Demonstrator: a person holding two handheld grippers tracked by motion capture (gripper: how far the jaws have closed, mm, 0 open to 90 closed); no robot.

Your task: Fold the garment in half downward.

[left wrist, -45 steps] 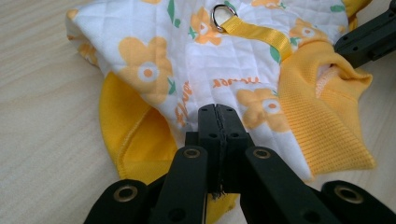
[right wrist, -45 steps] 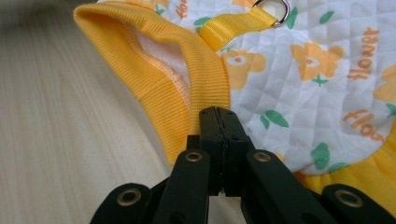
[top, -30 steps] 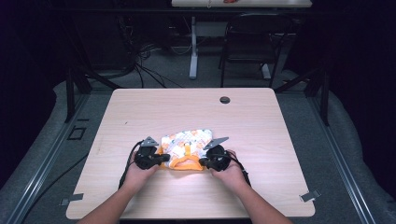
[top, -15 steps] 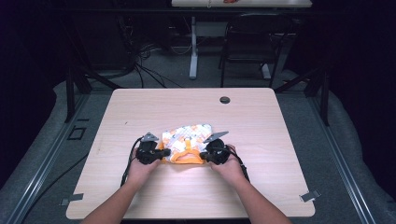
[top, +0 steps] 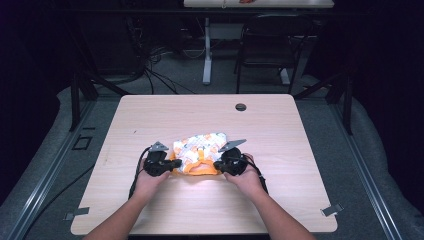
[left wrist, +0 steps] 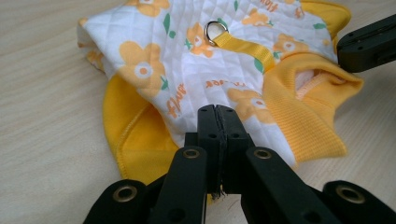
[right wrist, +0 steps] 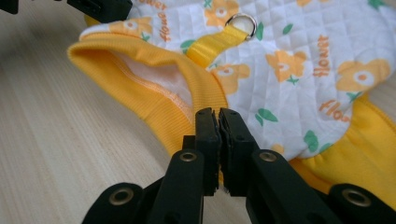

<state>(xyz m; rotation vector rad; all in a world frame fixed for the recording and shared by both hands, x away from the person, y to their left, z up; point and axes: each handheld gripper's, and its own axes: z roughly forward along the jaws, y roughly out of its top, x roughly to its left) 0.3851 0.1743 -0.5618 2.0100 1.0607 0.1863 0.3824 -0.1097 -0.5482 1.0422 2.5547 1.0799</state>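
On the table point(top: 150, 120) near my edge, quilted floral pet vest point(top: 200, 147) printed "flower", yellow strap with metal ring point(left wrist: 214, 32), my left tool point(left wrist: 217, 116) and right tool point(right wrist: 218, 119) each pinched tight on its yellow hem.

A small garment point(top: 200, 152) lies on the table point(top: 300, 165) near its front middle, with the left gripper point(top: 172, 165) touching its left edge, the right gripper point(top: 216, 165) touching its right edge, and a round hole point(top: 240, 107) well behind it.
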